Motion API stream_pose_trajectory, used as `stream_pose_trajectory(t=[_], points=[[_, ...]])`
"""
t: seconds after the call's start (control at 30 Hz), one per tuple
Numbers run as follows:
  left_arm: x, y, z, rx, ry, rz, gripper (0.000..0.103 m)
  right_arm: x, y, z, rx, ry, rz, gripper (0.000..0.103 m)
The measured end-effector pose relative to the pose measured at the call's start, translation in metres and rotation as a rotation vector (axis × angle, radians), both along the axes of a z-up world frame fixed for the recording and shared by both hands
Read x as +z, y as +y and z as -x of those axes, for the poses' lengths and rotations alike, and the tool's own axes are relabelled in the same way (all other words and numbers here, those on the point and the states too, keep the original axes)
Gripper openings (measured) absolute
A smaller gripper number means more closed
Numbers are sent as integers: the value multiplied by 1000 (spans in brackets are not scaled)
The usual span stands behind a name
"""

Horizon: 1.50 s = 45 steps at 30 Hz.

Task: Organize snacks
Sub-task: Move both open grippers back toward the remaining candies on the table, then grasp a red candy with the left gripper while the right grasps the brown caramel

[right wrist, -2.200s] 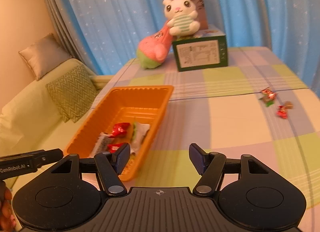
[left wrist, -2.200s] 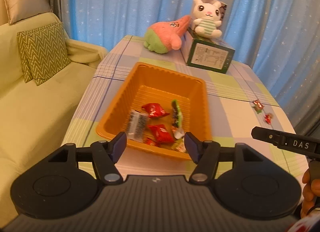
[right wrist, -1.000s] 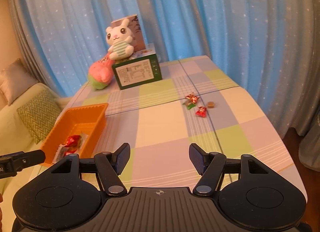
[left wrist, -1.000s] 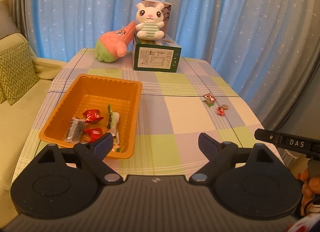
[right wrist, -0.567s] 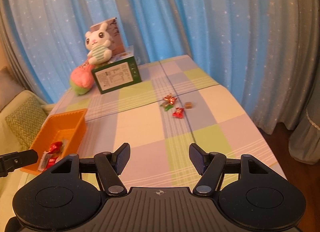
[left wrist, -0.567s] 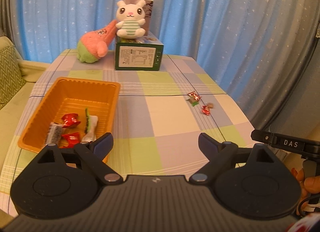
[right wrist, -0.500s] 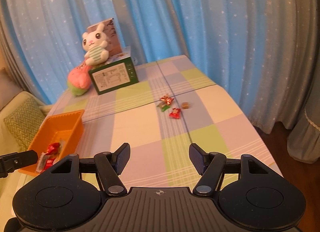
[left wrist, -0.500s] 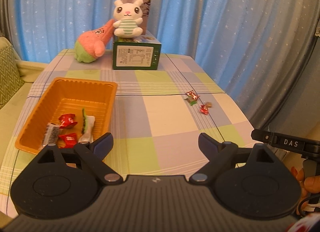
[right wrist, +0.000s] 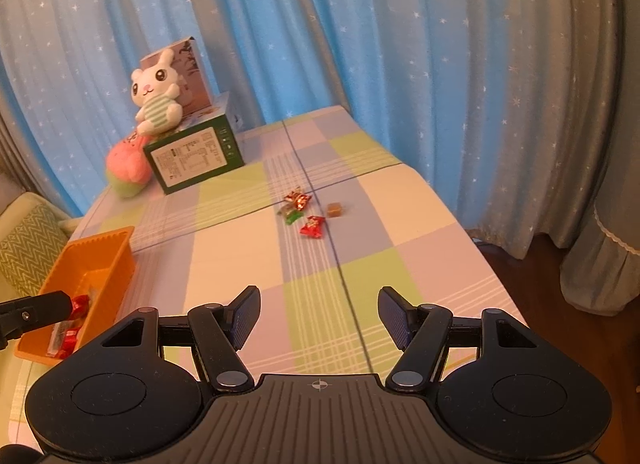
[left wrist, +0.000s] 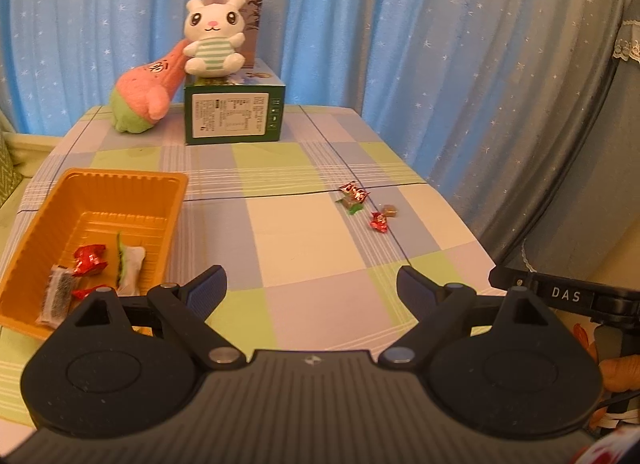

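The table (left wrist: 304, 232) is carrying an orange tray (left wrist: 100, 191) at its left edge, several wrapped snacks lying inside. Loose candies (right wrist: 306, 211) are lying well right of the tray. Left gripper (left wrist: 312, 284) and right gripper (right wrist: 319, 314) are hovering near the tray, jaws released, grasping nothing.

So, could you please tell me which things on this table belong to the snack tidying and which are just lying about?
Part of the job:
- orange tray, some snacks already inside
- loose sweets still on the tablecloth
- left gripper and right gripper, both open and empty

Just lying about:
- bunny toy
- pink plush
- green box
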State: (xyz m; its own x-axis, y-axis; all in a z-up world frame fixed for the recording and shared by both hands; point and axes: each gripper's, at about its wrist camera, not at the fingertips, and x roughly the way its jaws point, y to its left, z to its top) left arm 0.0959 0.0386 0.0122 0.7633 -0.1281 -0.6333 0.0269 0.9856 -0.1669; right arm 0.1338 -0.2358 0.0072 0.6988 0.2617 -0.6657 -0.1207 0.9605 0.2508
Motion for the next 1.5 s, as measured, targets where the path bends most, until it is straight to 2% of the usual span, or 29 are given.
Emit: stream_pose_trajectory(t=[0.2, 0.33, 0.6, 1.03, 1.23, 1.37, 1.5], points=[[-9, -13, -24, -18, 10, 3, 90, -9, -10, -16, -18, 0, 7, 65], [-17, -24, -44, -38, 19, -4, 85, -17, -17, -33, -26, -8, 21, 65], [-49, -53, -102, -96, 41, -6, 78, -44, -27, -83, -23, -15, 47, 65], [-121, -100, -201, -167, 69, 3, 51, -94, -38, -171, 38, -7, 70, 65], [-147, -115, -233, -192, 69, 6, 40, -107, -44, -188, 36, 3, 81, 65], [-160, -123, -250, -213, 69, -11, 37, -113, -47, -195, 27, 5, 93, 65], [-170, -129, -259, -232, 70, -40, 25, -117, -46, -201, 44, 0, 103, 65]])
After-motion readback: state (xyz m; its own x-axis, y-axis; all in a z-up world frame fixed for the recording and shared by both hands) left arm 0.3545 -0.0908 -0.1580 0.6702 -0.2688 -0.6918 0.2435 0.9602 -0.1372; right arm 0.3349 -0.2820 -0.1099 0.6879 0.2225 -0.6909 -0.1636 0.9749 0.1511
